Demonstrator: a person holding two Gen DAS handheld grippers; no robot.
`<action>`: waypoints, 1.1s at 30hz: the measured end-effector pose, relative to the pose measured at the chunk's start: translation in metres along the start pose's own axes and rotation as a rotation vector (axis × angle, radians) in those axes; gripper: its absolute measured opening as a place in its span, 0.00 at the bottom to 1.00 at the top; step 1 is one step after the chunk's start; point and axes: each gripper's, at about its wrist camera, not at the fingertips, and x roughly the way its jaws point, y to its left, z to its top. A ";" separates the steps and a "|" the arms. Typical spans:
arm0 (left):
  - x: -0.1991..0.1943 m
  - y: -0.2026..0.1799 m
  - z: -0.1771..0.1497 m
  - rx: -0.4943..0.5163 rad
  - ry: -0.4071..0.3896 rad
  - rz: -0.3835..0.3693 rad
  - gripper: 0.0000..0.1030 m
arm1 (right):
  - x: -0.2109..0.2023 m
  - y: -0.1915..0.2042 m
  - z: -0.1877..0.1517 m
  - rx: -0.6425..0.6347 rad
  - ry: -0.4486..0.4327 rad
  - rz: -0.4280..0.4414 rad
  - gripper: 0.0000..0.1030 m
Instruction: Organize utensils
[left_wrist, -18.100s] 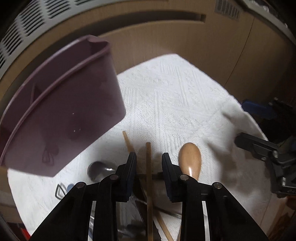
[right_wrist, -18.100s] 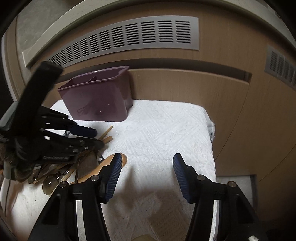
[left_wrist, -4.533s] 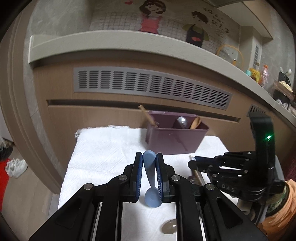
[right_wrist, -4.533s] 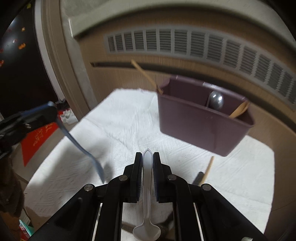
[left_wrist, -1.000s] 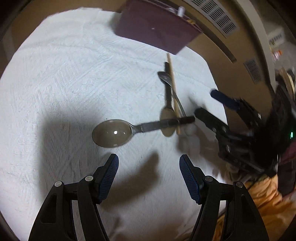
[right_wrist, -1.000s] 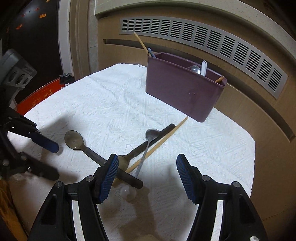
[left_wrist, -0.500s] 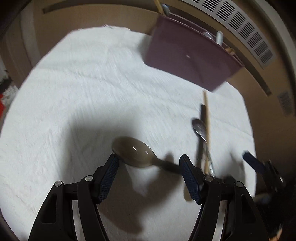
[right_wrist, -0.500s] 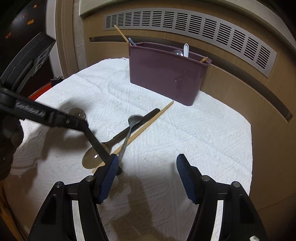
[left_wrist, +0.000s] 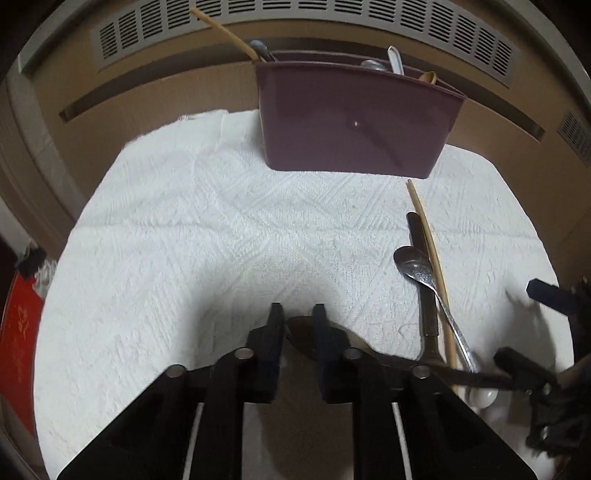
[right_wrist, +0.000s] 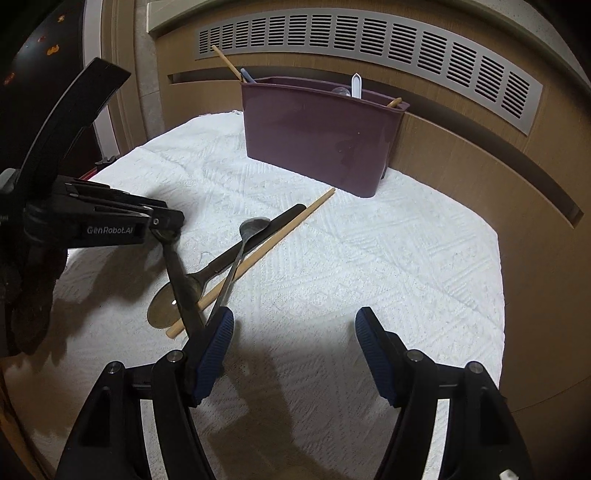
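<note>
The left gripper (left_wrist: 297, 325) is seen low over the white towel (left_wrist: 221, 229), its jaws closing on the bowl of a dark spoon (left_wrist: 306, 334). The bowl edge lies between the two pads, which appear pressed to it. The spoon's handle runs off to the right, under the right finger.

In the right wrist view the same spoon (right_wrist: 181, 273) hangs by its bowl from the left gripper (right_wrist: 168, 225); its handle slants down to the inner finger of the right gripper (right_wrist: 293, 332).

The right gripper's jaws stand wide and are opening; only bare towel lies between them.

On the towel, well clear of both jaws, a metal spoon (right_wrist: 236, 258), a black-handled spoon (right_wrist: 221, 266) and a wooden chopstick (right_wrist: 266, 251) lie crossed.

The purple caddy (right_wrist: 317, 136) stands upright at the towel's far edge, utensils inside.
</note>
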 end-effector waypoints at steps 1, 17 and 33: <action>-0.002 0.003 0.000 0.012 -0.005 -0.010 0.08 | -0.001 0.000 0.000 -0.001 -0.001 0.002 0.64; -0.058 0.074 -0.007 -0.085 -0.069 -0.101 0.57 | 0.031 0.047 0.052 -0.067 0.079 0.277 0.64; -0.071 0.112 -0.034 -0.096 -0.104 -0.061 0.77 | 0.069 0.093 0.075 -0.219 0.184 0.268 0.30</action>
